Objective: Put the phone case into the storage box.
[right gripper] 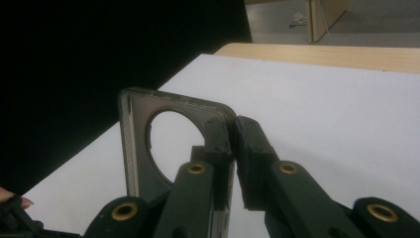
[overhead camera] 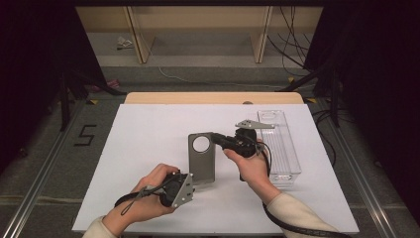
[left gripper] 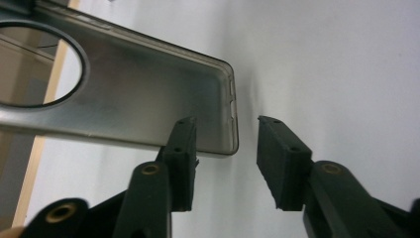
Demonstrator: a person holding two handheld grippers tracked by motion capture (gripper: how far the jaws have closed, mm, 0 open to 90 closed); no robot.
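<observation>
A smoky grey translucent phone case with a round camera hole lies mid-table on the white sheet. My right gripper comes in from the right and is shut on the case's far right edge; in the right gripper view the two pads pinch the rim of the case beside the hole. My left gripper sits at the case's near left corner. Its jaws stand apart, with the corner of the case just in front of the gap and touching neither pad.
A clear plastic box stands lengthwise at the right side of the sheet, just behind my right hand. The wooden table edge runs along the back. Cables trail from both grippers toward the near edge.
</observation>
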